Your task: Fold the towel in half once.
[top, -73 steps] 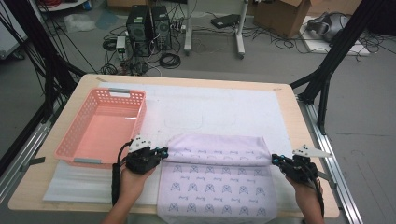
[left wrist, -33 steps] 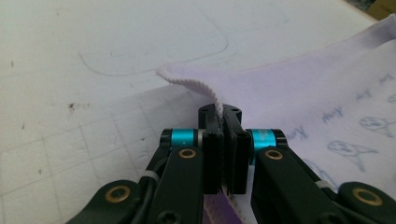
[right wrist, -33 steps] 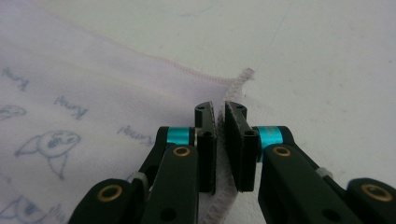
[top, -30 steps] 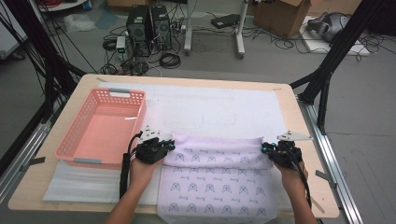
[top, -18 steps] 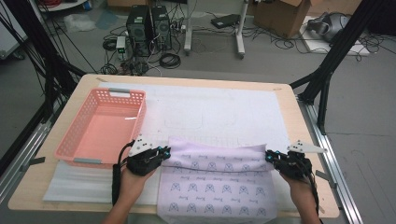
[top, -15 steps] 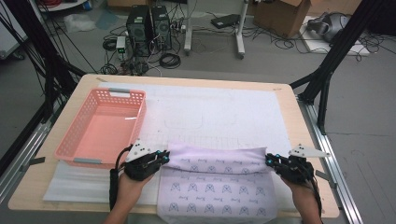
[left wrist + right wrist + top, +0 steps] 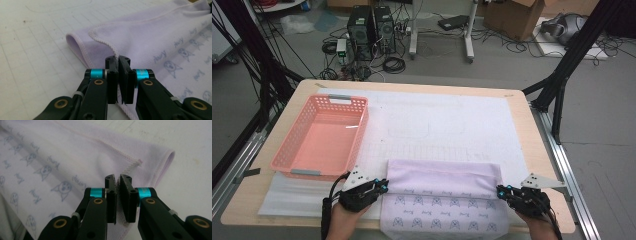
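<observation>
A lilac towel (image 7: 442, 215) printed with small cat faces lies at the table's near edge, its far part folded back over itself into a plain band (image 7: 442, 177). My left gripper (image 7: 384, 187) is shut on the left end of the folded edge; the stitched hem of the towel (image 7: 150, 40) runs between the jaws of this gripper (image 7: 118, 60). My right gripper (image 7: 501, 190) grips the right end. In the right gripper view the towel (image 7: 62, 152) passes under the gripper (image 7: 118, 178), whose jaws pinch its hem with a thin gap between them.
A pink plastic basket (image 7: 292, 172) stands at the left on the white foam mat (image 7: 452, 120). The wooden table (image 7: 412, 85) ends just behind my hands. Computer towers (image 7: 372, 25) and cables lie on the floor beyond.
Both grippers have drawn back toward the near edge with the towel's edge still held, pulling the folded band closer to the person.
</observation>
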Available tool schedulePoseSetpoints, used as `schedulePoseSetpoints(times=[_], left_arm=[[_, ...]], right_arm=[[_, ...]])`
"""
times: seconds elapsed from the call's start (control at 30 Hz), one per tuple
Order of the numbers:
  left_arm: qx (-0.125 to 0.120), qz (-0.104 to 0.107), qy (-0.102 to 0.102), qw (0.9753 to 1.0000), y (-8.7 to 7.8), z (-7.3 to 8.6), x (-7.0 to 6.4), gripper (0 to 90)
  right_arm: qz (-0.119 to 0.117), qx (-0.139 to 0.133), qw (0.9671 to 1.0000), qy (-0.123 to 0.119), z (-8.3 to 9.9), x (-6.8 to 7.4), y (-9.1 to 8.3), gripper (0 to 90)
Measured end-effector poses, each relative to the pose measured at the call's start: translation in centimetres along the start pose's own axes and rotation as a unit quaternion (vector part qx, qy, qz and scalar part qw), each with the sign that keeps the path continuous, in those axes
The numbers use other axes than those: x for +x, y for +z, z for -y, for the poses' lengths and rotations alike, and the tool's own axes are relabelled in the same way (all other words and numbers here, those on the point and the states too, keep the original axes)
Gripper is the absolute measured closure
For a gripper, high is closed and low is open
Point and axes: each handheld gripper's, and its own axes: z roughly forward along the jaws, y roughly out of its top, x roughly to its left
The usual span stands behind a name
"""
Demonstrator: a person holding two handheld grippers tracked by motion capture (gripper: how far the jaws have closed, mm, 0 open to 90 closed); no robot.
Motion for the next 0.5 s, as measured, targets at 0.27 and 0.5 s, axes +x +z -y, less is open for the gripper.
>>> schedulePoseSetpoints(times=[0.27, 0.5], left_arm=[[-0.014, -0.026, -0.017, 0.9994, -0.2, -0.8, 0.6, 51.7], [-0.009, -0.023, -0.04, 0.9989, 2.2, -3.0, 2.3, 44.3]], right_arm=[[0.006, -0.001, 1.0, 0.0, 0.7, -0.1, -0.8, 66.3], [0.049, -0.056, 0.9966, 0.036, -1.5, -3.0, -0.7, 58.7]])
